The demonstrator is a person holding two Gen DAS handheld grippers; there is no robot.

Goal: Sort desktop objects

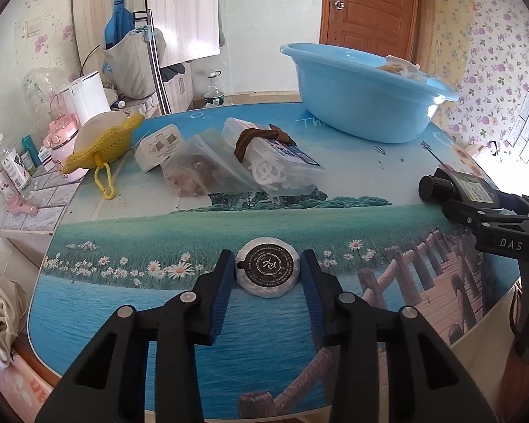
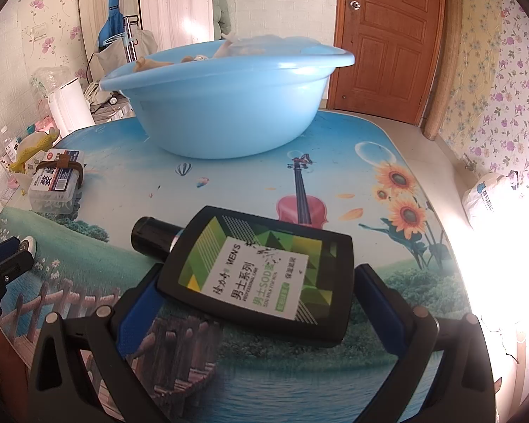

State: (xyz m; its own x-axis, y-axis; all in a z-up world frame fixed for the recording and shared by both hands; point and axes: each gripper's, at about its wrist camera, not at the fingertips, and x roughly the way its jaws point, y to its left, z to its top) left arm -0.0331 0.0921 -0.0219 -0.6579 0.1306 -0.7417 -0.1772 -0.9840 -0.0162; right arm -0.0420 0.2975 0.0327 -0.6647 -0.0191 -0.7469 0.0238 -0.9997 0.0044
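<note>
A round soap (image 1: 267, 269) in white wrap with a black label lies on the picture-printed table (image 1: 264, 218) near its front edge. My left gripper (image 1: 267, 257) is shut on it, a blue pad pressing each side. A flat black lotion bottle (image 2: 257, 268) with a green and white label sits between the fingers of my right gripper (image 2: 261, 275), which is shut on it, cap pointing left. In the left wrist view that bottle (image 1: 470, 188) shows at the right. A light blue basin (image 2: 222, 116) with several items inside stands at the back of the table.
At the table's back left lie a clear box of white clips (image 1: 282, 158) with a brown band, a plastic bag (image 1: 201, 169), a white adapter (image 1: 158, 144) and a yellow net bag (image 1: 105, 144). A tiled counter (image 1: 35, 190) with bottles adjoins the left edge.
</note>
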